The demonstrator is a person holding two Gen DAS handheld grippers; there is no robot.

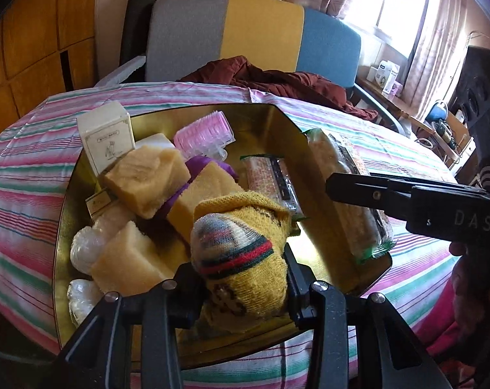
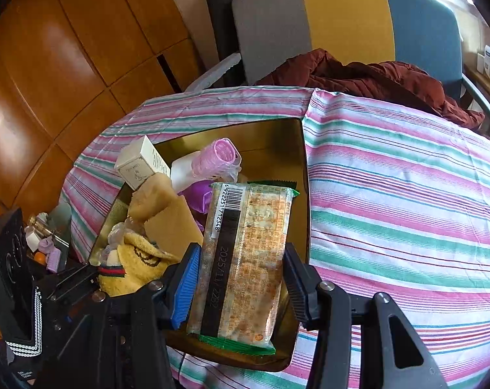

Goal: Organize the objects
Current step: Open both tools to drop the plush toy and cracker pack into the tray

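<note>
Already the gold tin (image 1: 277, 120) was mostly filled, the left tool (image 1: 241, 278) clamping a yellow sock (image 1: 245, 253) and the right tool (image 2: 241, 278) a snack packet (image 2: 245, 259) over it

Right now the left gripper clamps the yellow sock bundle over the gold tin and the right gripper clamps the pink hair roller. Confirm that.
Not quite. The right gripper clamps the wrapped snack packet, as the right wrist view shows. The pink hair roller lies loose at the far end of the gold tin. The left gripper does clamp the yellow sock bundle over the tin.
</note>
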